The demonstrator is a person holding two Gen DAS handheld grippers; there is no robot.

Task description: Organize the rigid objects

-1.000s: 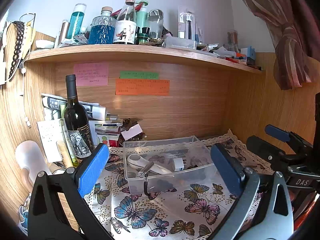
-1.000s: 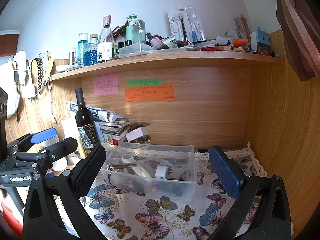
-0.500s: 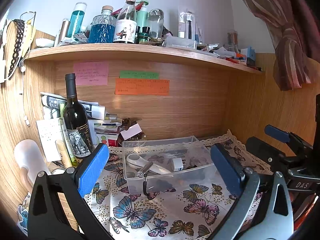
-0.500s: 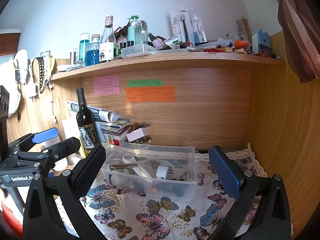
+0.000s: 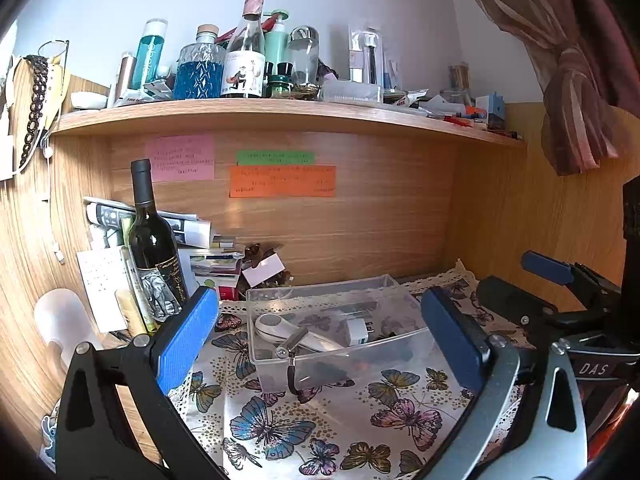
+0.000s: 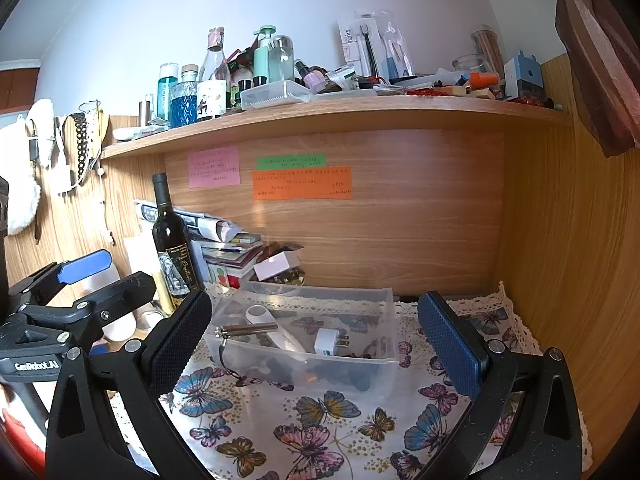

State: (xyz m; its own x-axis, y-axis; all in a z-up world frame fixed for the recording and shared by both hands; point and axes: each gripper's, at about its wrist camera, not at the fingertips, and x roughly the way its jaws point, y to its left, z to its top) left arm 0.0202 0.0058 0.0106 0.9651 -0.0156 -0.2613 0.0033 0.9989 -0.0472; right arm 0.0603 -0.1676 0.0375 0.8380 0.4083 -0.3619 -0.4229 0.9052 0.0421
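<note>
A clear plastic bin stands on the butterfly cloth in front of both grippers. Inside lie a white oval device, a metal cylinder with a black cord, a white plug adapter and dark items at the bottom. My left gripper is open and empty, held back from the bin. My right gripper is open and empty, also short of the bin. Each gripper shows at the edge of the other's view.
A wine bottle stands at the left beside stacked papers and magazines. A white cylinder stands far left. A cluttered shelf runs overhead. Wooden walls close the back and right. A curtain hangs upper right.
Both views have shifted only slightly; the scene sits a touch lower in the right wrist view. The bin and its contents have not moved. Both grippers stay open.
</note>
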